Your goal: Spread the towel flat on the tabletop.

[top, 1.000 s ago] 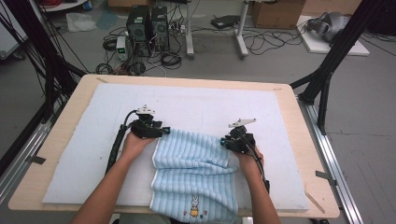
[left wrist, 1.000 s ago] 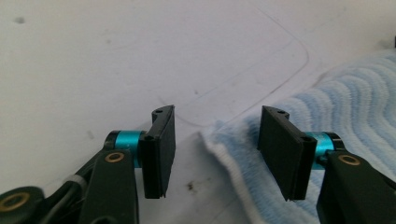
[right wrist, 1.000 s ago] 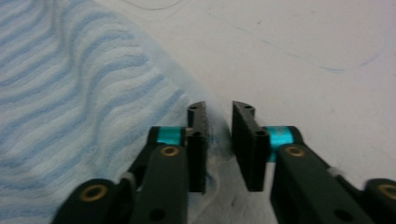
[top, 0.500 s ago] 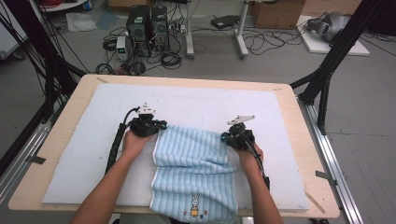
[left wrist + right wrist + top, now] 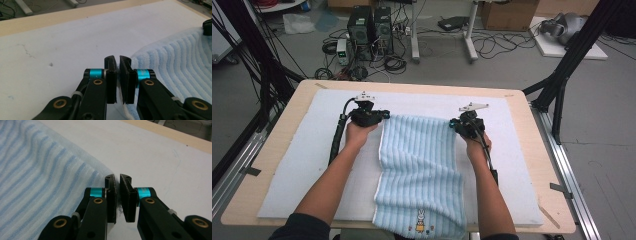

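A light blue striped towel [image 5: 419, 165] lies on the white mat [image 5: 302, 165], and its near end with a small rabbit motif hangs over the table's front edge. My left gripper [image 5: 384, 114] is shut on the towel's far left corner. Its jaws have just been closing, and in the left gripper view the gripper [image 5: 117, 60] pinches the towel [image 5: 180, 67] by its edge. My right gripper [image 5: 453, 124] is shut on the far right corner. In the right gripper view this gripper [image 5: 117, 178] has a thin bit of the towel [image 5: 37, 170] between its pads. The far edge is stretched between both grippers.
The wooden table [image 5: 287, 115] carries the mat, with bare mat beyond and beside the towel. Black frame posts [image 5: 562, 80] stand at the table's right and left. Computers and cables [image 5: 372, 25] lie on the floor past the far edge.
Both hands moved toward the far side and rose a little, drawing the towel's folded upper layer out. The towel now lies longer and flatter.
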The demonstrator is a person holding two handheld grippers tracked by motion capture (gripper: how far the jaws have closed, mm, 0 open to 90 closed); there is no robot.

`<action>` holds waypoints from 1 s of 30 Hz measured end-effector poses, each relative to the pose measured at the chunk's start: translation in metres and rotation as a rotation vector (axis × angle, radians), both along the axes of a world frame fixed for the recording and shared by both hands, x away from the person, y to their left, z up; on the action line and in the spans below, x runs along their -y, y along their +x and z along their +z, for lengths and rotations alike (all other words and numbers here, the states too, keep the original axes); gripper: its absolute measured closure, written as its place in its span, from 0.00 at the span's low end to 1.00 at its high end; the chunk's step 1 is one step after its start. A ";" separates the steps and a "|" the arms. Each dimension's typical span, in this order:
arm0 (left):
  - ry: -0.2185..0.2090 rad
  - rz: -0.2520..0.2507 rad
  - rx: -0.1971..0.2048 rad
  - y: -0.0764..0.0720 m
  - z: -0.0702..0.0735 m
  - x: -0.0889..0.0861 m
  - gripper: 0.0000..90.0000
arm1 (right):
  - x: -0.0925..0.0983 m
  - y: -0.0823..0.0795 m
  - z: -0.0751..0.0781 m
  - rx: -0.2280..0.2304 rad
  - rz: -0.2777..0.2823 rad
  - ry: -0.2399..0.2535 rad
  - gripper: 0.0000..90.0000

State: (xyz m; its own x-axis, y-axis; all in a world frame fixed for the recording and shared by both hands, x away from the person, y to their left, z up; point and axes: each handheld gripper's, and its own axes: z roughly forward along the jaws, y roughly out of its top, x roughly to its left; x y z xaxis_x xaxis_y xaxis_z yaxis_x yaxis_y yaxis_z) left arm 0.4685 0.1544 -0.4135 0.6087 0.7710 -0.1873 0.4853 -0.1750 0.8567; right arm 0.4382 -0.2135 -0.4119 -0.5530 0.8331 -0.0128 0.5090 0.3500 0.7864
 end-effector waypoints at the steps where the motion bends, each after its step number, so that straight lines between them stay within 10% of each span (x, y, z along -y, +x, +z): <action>1: -0.004 0.010 0.008 0.003 0.001 -0.001 0.94 | -0.002 0.004 0.001 0.011 0.001 -0.013 0.94; 13: -0.016 0.054 0.045 0.038 0.024 0.000 0.93 | -0.006 0.042 0.019 0.077 -0.047 0.019 0.93; 22: 0.037 0.081 0.046 0.048 0.009 0.002 0.92 | -0.016 0.067 0.017 0.091 -0.111 -0.017 0.93; 26: 0.025 0.169 0.003 0.048 0.005 -0.002 0.53 | -0.020 0.069 0.006 0.056 -0.159 0.005 0.76; 30: 0.025 0.203 -0.002 0.041 0.004 -0.014 0.48 | -0.019 0.065 0.007 0.032 -0.170 0.051 0.62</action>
State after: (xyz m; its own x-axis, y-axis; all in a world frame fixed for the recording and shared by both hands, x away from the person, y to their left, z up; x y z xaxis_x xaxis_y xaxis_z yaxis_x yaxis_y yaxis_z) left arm 0.5094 0.1681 -0.4094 0.4402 0.8822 -0.1673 0.5142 -0.0949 0.8524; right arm 0.5035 -0.1946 -0.4049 -0.4037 0.9147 0.0161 0.5320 0.2204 0.8176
